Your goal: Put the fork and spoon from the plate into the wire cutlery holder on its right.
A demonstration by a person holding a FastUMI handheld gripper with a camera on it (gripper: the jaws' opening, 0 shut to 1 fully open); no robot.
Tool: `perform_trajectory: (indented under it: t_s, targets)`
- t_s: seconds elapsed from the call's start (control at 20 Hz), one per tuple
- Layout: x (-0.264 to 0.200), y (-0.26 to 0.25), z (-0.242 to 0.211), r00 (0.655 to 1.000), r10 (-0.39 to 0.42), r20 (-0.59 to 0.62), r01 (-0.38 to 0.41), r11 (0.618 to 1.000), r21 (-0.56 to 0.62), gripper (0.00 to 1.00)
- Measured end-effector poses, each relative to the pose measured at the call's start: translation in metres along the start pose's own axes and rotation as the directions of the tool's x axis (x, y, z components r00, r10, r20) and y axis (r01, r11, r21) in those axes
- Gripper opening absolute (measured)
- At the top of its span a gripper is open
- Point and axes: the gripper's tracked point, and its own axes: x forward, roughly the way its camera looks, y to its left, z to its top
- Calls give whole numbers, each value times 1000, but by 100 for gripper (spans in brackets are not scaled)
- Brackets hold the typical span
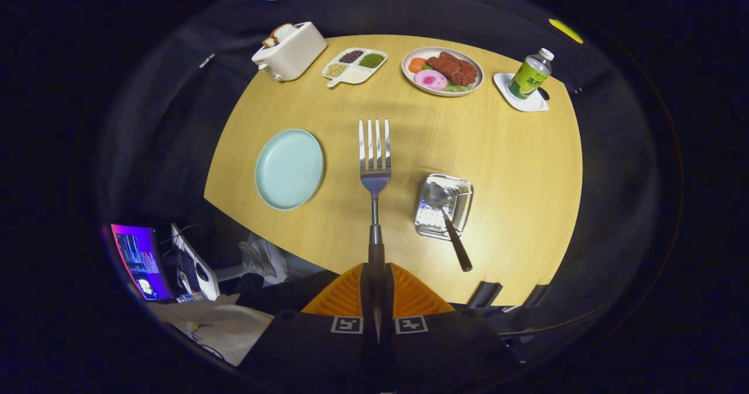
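My gripper (375, 277) is shut on the dark handle of a silver fork (374, 160), which sticks straight out ahead of the fingers, tines forward, high above the table. To the fork's right stands the wire cutlery holder (462, 204) with the spoon (446, 212) in it, bowl down inside and dark handle leaning out toward me. To the fork's left lies the pale blue plate (289, 168), with nothing on it.
On the far side of the round wooden table (515, 165) stand a white toaster (291, 50) with bread, a divided dish of beans (354, 65), a plate of food (442, 71) and a green bottle (530, 75) on a white coaster. A laptop (140, 259) sits below the table's left edge.
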Motion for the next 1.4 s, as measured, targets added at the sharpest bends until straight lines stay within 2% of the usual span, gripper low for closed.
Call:
perform_trajectory:
  t_s: [0.2,0.35,0.5,0.65,0.8,1.1,1.2,1.4]
  targets:
    - [12,-33,-11,988,-39,-149,26,996,-91,5]
    - [20,-54,-20,967,-72,-245,37,989,-146,5]
    - [30,-66,-28,938,-74,-340,14,984,-176,5]
    - [41,-78,-28,898,-92,-431,7,981,-195,5]
    - [44,-91,-31,842,-119,-527,4,977,-215,5]
    - [50,-97,-29,780,-108,-617,13,988,-157,5]
    - [53,-98,-29,772,-99,-628,24,992,-127,5]
    - [56,-96,-18,805,-79,-588,27,995,-96,12]
